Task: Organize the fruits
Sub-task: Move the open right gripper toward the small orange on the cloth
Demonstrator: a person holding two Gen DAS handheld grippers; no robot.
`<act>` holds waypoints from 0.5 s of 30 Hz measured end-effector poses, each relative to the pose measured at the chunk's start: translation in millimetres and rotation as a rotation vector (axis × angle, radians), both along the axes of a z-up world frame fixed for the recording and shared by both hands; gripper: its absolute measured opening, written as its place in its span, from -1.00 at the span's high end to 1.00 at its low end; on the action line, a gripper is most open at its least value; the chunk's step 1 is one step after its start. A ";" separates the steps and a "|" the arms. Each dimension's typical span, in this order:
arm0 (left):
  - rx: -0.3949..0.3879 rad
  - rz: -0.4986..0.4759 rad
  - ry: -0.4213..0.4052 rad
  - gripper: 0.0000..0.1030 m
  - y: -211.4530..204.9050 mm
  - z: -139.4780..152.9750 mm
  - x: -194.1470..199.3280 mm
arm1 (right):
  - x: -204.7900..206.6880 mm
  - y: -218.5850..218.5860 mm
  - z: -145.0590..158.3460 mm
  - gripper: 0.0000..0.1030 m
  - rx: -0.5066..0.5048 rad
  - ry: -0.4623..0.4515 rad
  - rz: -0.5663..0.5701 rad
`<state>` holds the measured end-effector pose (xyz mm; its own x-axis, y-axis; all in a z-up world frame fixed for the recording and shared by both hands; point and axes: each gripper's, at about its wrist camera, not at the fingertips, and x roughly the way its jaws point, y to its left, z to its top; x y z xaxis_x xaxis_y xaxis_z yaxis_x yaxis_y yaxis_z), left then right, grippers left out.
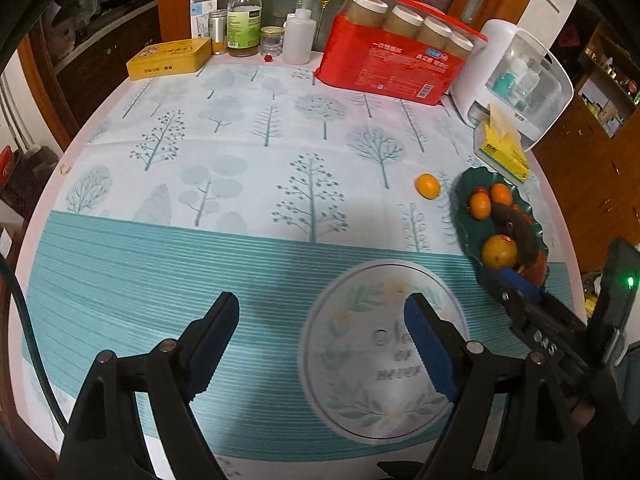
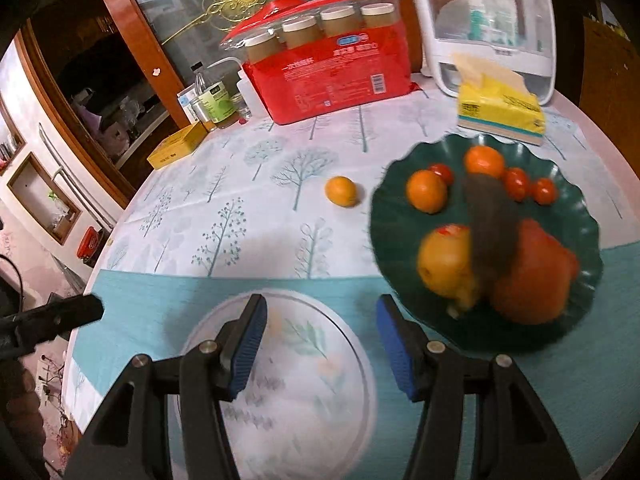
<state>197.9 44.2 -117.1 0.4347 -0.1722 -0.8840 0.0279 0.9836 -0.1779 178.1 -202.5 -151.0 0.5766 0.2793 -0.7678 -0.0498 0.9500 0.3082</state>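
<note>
A small loose orange (image 1: 427,186) (image 2: 341,191) lies on the tree-print tablecloth, just left of a dark green scalloped plate (image 1: 466,216) (image 2: 580,232). The plate holds two small oranges (image 2: 426,192), three cherry tomatoes (image 2: 516,184), a dark banana (image 2: 492,232), a large red fruit (image 2: 536,276) and a yellow-orange fruit (image 2: 446,264). My left gripper (image 1: 322,312) hangs open over the cloth's round emblem, nothing between its blue pads. My right gripper (image 2: 322,312) is open too, empty, just short of the plate's near left rim; it shows at the plate's near edge (image 1: 520,288) in the left wrist view.
Along the back stand a red pack of paper cups (image 1: 396,60), a white appliance (image 1: 516,80), a yellow tissue box (image 1: 504,152), a yellow tin (image 1: 170,58) and several bottles (image 1: 244,20). The round table's edge curves down the left side.
</note>
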 end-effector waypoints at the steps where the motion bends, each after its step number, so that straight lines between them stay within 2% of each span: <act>1: 0.005 -0.005 0.001 -0.63 3.1 -0.2 2.3 | 3.1 3.7 -0.1 -0.11 -0.003 -0.003 0.000; 7: 0.020 -0.035 0.004 -0.63 24.7 -5.2 23.3 | 37.0 36.1 -6.5 -0.10 -0.080 -0.026 0.002; 15: -0.002 -0.045 0.029 -0.63 40.5 -18.1 53.1 | 78.4 49.4 -17.9 -0.10 -0.174 -0.041 -0.030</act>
<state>251.0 84.7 -135.2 0.4009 -0.1934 -0.8955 0.0674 0.9810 -0.1817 256.5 -153.2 -168.9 0.6143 0.1264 -0.7789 -0.0299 0.9901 0.1372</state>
